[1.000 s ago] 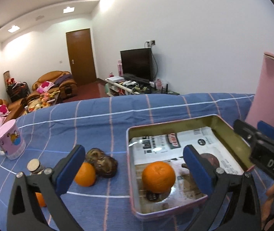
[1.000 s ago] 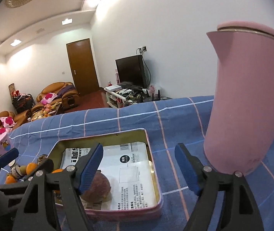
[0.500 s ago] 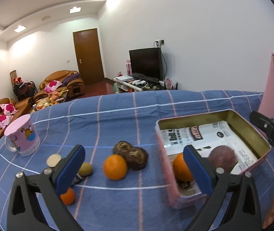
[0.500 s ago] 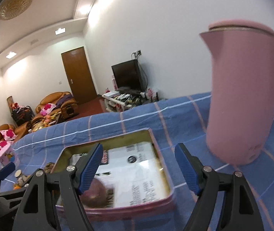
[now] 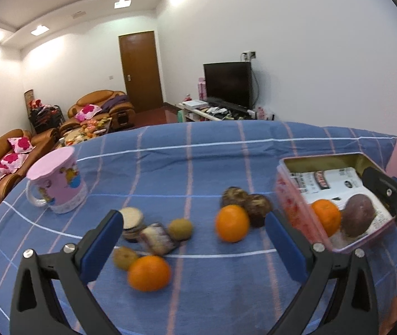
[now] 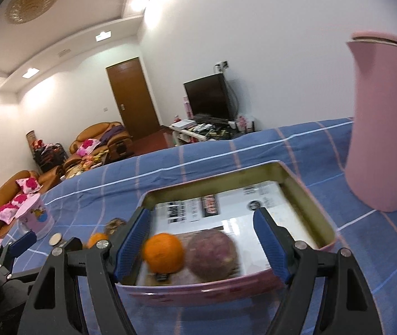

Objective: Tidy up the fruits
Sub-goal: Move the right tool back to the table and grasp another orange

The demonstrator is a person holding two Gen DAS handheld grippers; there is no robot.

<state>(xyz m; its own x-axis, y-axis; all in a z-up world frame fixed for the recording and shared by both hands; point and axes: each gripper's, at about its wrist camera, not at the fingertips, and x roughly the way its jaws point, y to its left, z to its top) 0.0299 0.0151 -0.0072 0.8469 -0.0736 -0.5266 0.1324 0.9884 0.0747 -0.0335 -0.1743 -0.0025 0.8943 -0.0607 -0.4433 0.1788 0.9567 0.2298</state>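
**Both views swing left; loose fruit now fills the left gripper's frame**

Blue checked tablecloth spans both views, with a living room behind. Since a second ago the left wrist view has slid off the pink tin, now at right of frame, onto the scattered pieces at lower centre. That suggests another pick is being lined up.

The tin holds an orange and a dark purple fruit on printed paper. Outside it lie an orange, another orange, two dark brown fruits and a small greenish fruit.

The left gripper stands wide apart and empty; the right gripper is likewise spread, gripping nothing, above the tin's near end.

The pink kettle is cut off at right. Motion blur leaves the small wrapped items unidentifiable.
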